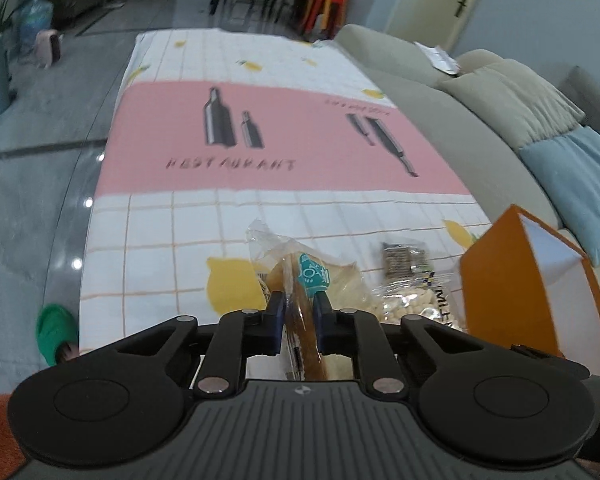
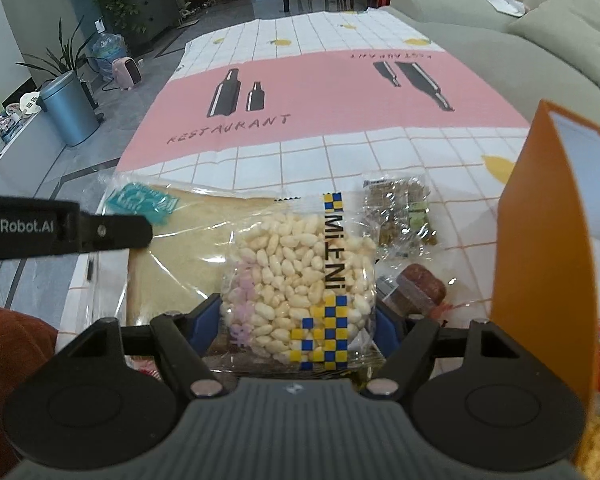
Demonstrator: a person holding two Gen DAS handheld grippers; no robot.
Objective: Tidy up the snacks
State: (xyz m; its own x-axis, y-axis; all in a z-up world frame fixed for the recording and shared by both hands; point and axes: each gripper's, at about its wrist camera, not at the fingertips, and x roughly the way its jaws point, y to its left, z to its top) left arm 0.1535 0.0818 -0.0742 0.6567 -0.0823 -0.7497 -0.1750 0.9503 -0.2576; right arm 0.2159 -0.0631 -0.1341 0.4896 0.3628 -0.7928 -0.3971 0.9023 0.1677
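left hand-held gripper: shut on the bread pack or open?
Shut on it. The left hand-held gripper has both blue pads pressed against the bread pack, which stands on edge between them.

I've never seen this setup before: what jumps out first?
The left hand-held gripper is clamped on a bagged bread slice at the tablecloth's near end. The right hand-held gripper straddles a puffed-rice bag, with an orange box standing just right of the snacks.
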